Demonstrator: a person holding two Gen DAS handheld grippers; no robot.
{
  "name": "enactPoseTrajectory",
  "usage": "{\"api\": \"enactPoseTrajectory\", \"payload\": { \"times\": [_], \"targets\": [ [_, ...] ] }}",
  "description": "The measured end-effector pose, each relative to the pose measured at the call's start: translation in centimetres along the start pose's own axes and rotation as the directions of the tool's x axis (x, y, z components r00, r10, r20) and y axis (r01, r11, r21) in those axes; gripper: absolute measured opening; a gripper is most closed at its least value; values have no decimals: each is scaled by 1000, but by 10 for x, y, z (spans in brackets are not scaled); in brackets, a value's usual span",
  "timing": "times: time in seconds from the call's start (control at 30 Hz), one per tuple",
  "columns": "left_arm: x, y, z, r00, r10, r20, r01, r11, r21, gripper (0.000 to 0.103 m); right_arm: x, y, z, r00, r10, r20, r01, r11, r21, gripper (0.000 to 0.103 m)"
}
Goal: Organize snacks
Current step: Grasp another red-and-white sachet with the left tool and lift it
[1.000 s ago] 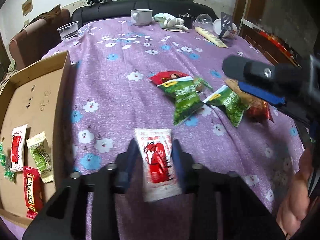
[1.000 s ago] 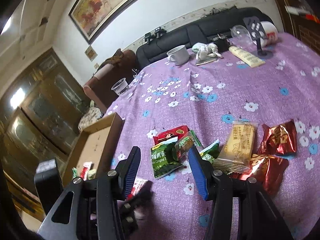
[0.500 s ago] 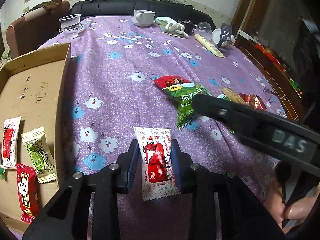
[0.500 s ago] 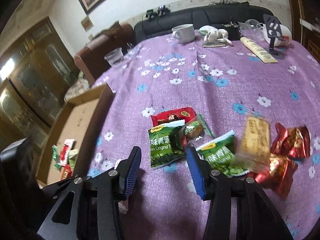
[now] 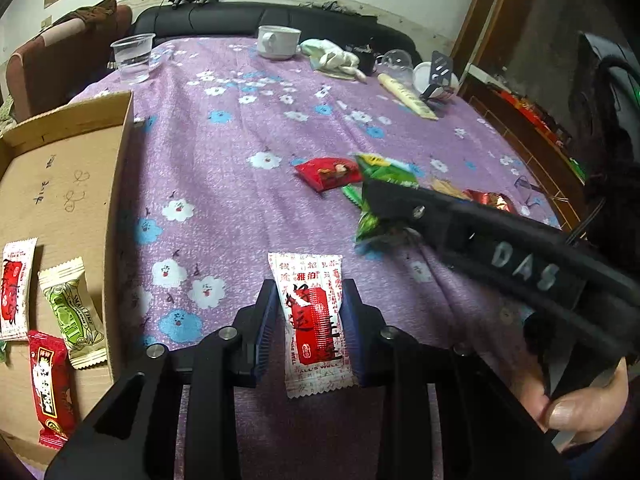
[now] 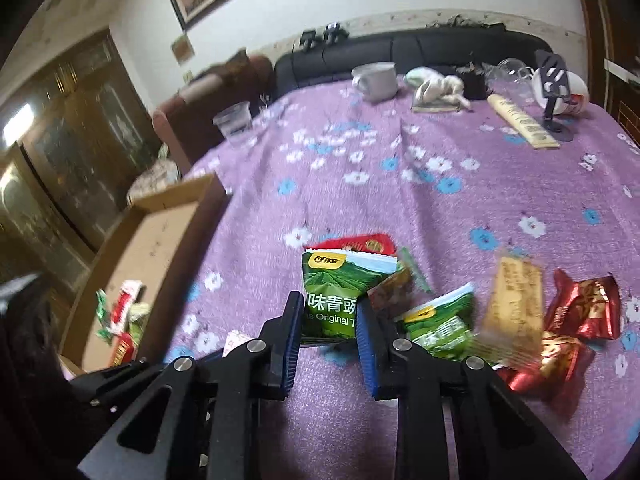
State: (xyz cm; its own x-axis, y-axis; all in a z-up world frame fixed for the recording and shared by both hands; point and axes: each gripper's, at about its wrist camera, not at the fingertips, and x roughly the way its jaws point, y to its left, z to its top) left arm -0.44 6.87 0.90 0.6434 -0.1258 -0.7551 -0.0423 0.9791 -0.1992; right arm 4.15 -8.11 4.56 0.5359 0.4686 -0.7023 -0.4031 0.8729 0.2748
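Left gripper (image 5: 310, 322) clamped on a white-and-red sachet (image 5: 314, 320), lower centre: light, limp. Right gripper (image 6: 328, 332) jaws just closing onto a green pea packet (image 6: 334, 294), pads pressing its lower edge: puffy, slippery film, best pinched at the flat seam.

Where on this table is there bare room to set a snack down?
The purple cloth is bare between the cardboard box and the snack pile, and beyond toward the mug. The box's far half is bare too. It is crowded around the pile and along the table's far edge.
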Motion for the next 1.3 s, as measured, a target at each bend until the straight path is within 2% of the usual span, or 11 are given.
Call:
{"api": "enactPoseTrajectory", "payload": {
  "times": [0.43,0.77,1.3],
  "targets": [
    [-11,2,0,998,-15,66,16,1000,-12,29,-12,-2,2,998,9,60,-10,1000,19,26],
    [-6,2,1,999,-18,43,19,1000,-16,29,-13,-1,2,998,11,61,-13,1000,28,26],
    [-11,6,-1,998,4,70,-1,999,-39,29,-16,-2,0,997,48,55,-51,997,54,26]
  ]
}}
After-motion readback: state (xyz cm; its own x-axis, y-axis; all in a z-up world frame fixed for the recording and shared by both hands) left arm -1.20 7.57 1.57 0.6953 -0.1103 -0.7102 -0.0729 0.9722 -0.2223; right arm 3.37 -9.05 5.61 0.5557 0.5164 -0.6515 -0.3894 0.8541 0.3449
